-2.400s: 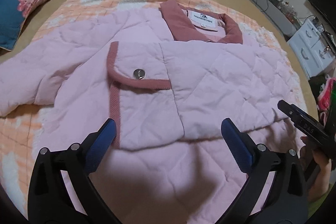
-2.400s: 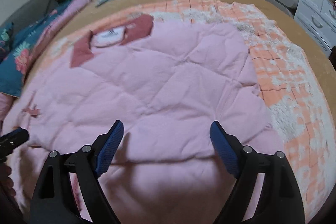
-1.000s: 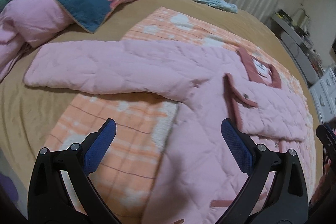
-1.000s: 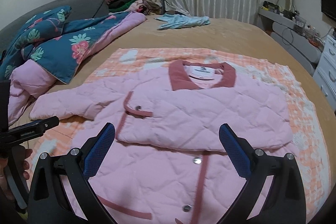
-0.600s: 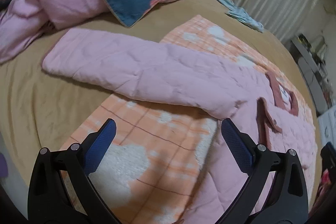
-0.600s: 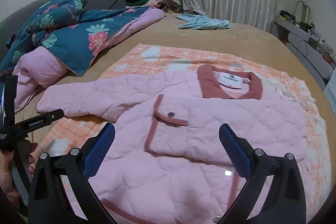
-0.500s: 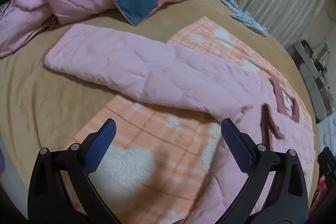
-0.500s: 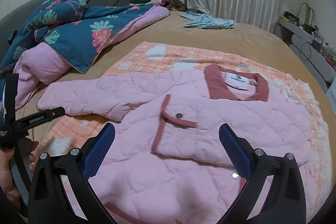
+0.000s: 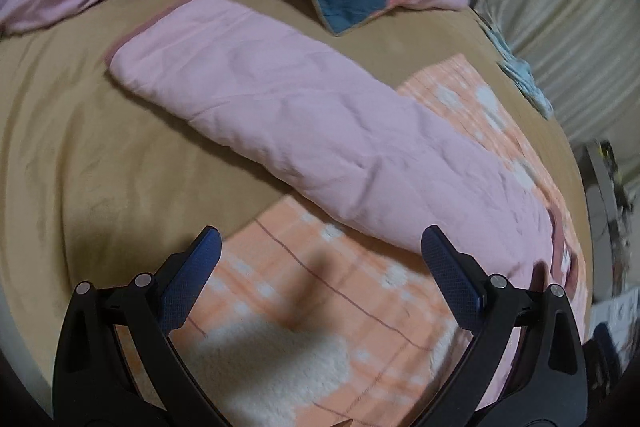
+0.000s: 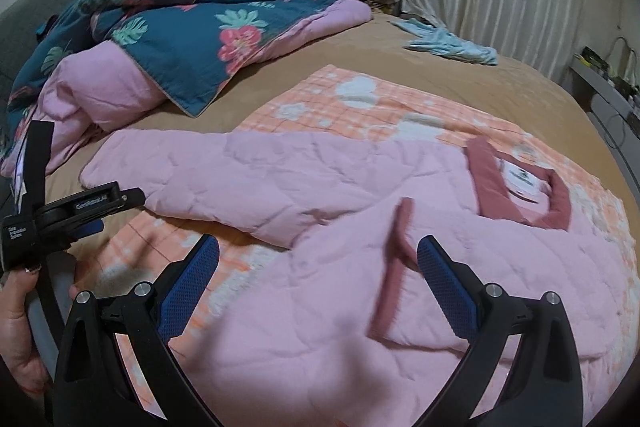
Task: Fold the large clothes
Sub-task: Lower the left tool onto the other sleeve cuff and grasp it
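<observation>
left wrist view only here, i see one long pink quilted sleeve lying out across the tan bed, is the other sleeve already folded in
Observer: Yes. In the right wrist view the other sleeve lies folded across the chest of the pink quilted jacket, its dark pink cuff pointing toward the outstretched sleeve.
Operator: is my tool holding anything
Observer: No. The left tool hangs open above the orange checked blanket, short of the outstretched sleeve's end.
Operator: and the right one
Observer: The right tool is open too, above the jacket's front, holding nothing.
Operator: anything near the sleeve end
Observer: A teal floral quilt with pink lining is heaped just beyond it.
</observation>
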Motion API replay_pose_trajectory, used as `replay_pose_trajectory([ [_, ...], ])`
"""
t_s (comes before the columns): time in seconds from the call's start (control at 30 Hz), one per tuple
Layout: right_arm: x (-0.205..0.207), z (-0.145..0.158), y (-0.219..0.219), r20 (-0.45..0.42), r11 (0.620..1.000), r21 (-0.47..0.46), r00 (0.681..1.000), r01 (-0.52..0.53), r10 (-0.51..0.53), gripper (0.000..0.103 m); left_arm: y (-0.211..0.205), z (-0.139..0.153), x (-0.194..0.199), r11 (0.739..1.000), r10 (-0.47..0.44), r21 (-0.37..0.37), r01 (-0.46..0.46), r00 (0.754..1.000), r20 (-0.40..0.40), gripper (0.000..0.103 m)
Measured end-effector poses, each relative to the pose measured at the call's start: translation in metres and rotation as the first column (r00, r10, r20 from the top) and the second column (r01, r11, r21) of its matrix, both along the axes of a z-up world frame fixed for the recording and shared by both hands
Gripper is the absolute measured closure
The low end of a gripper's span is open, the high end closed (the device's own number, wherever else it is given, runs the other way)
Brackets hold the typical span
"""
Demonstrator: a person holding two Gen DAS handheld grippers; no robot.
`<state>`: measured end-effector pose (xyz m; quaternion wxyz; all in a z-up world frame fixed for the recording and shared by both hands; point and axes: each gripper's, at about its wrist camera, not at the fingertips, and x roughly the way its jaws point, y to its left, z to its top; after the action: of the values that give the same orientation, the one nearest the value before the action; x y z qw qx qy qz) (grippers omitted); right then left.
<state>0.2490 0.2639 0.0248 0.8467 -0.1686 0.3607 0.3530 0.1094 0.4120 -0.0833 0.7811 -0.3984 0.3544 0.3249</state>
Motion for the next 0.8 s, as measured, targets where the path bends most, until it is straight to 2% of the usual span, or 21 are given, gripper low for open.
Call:
replay_pose_trajectory([
  [0.37, 0.002, -0.021, 0.050, -0.032, 0.997, -0.039, 0.998, -0.062, 0.061, 0.004, 0.050, -0.026, -0.010, 0.983, 0.166, -0.082, -0.163, 0.986, 0.033, 0.009],
  [0.63, 0.012, -0.032, 0.032, -0.059, 0.999, -0.029, 0.998, -0.030, 0.028, 0.004, 0.085, -0.039, -0.011, 0.955, 0.282, -0.117, -0.273, 0.957, 0.068, 0.010],
  [0.7, 0.014, -0.033, 0.020, -0.057, 1.000, -0.025, 0.998, -0.015, 0.013, 0.004, 0.095, -0.039, -0.009, 0.953, 0.290, -0.110, -0.283, 0.955, 0.057, 0.021],
  [0.73, 0.016, -0.033, 0.012, -0.056, 1.000, -0.019, 0.998, -0.003, 0.002, 0.004, 0.098, -0.038, -0.008, 0.953, 0.295, -0.095, -0.289, 0.954, 0.056, 0.034],
  [0.8, 0.020, -0.032, -0.003, -0.057, 1.000, -0.011, 0.998, 0.024, -0.025, 0.004, 0.104, -0.038, -0.007, 0.951, 0.302, -0.079, -0.298, 0.952, 0.047, 0.045],
])
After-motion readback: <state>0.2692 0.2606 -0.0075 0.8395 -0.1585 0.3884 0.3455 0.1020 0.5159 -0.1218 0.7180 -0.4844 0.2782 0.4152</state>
